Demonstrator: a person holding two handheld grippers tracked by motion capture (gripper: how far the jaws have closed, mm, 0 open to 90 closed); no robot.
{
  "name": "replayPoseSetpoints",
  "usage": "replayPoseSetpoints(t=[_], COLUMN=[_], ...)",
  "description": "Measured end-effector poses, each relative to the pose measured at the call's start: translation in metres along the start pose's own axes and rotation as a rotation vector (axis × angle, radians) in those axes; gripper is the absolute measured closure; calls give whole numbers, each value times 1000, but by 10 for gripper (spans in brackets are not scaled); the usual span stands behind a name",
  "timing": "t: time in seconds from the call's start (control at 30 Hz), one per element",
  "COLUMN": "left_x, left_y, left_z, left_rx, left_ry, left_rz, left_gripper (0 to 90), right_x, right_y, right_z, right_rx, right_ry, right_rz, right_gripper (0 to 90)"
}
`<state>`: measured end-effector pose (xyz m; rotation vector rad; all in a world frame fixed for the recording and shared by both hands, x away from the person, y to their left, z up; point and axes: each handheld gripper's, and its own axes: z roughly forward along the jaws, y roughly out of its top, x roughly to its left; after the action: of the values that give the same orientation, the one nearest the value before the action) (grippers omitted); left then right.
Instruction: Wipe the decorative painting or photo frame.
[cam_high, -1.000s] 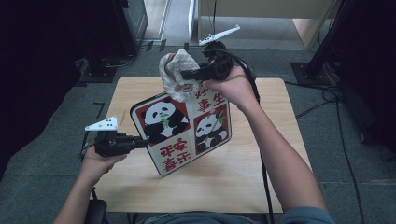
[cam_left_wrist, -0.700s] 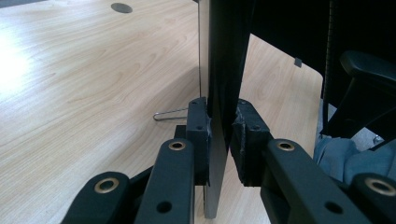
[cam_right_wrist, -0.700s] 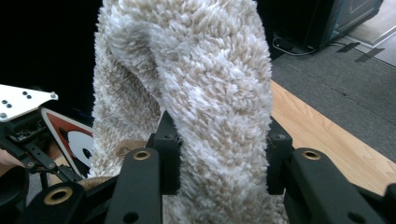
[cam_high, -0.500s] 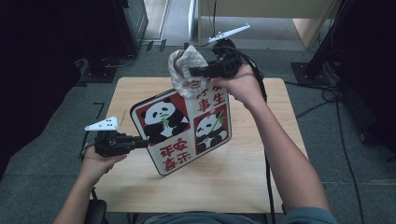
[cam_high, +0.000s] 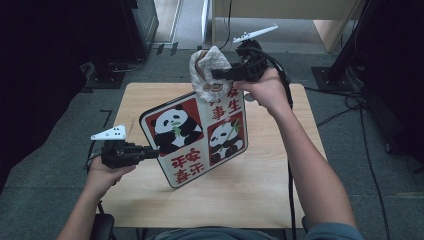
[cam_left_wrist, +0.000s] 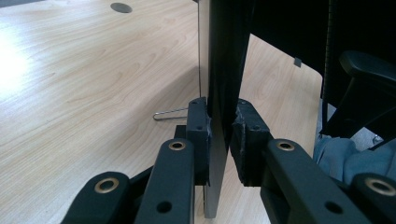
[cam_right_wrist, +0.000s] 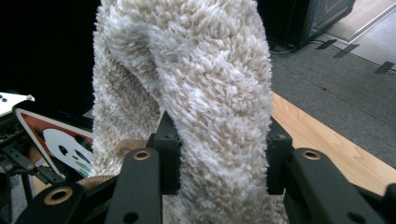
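The right gripper is clamping a fluffy cream-white cloth at the top edge of the red-and-white panda-printed board. The left gripper is pinching that board's left edge, propping it tilted above the pale wooden table. This looks like the wiping step; next, the cloth needs dragging down across the printed face while the left grip is holding firm.
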<state>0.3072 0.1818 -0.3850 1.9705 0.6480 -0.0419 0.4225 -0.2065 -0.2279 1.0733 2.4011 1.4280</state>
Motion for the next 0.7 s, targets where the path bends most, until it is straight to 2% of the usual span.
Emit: replayPoseSetpoints(t=[0.47, 0.7], left_x=[0, 1], left_y=[0, 0], left_z=[0, 0], left_rx=[0, 0], left_ry=[2, 1], left_rz=[-3, -5], left_gripper=[789, 789], right_x=[-11, -17], right_y=[-3, -4], right_z=[-11, -17], right_rx=[-9, -10], right_ry=[-50, -67], right_rz=[5, 23], right_gripper=[606, 606])
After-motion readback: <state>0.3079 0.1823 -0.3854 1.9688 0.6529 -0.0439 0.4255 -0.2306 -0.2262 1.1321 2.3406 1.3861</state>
